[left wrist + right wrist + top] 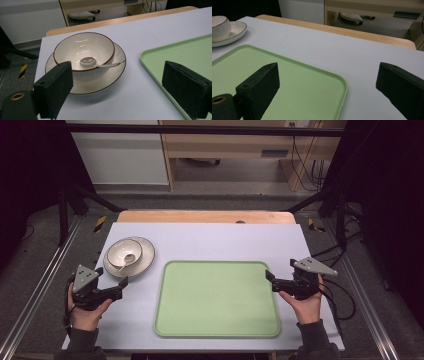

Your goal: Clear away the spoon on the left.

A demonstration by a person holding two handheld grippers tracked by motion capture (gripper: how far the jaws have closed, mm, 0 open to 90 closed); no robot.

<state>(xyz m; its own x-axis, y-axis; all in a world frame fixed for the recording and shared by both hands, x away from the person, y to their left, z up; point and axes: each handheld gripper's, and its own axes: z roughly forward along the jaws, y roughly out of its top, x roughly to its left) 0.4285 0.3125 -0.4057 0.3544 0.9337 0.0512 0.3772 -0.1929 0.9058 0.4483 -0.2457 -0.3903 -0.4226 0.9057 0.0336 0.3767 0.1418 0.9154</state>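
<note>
White and brown-rimmed, the bowl (83, 53) sits on its plate (117, 70) with a spoon (96, 63) inside, left of the green tray (217, 298). The left gripper (122, 285) faces it, jaws wide and empty, seemingly lined up to grasp; the right gripper (269, 277) hangs open and empty by the tray's corner.

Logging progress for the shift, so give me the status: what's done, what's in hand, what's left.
Done: nothing looks moved yet. The bowl sits on the plate beside the tray, with the spoon in the bowl.
In hand: the left gripper is open, pointing at the bowl, holding nothing. The right gripper is open at the tray's right edge.
Left: probably every grasp and move.
</note>
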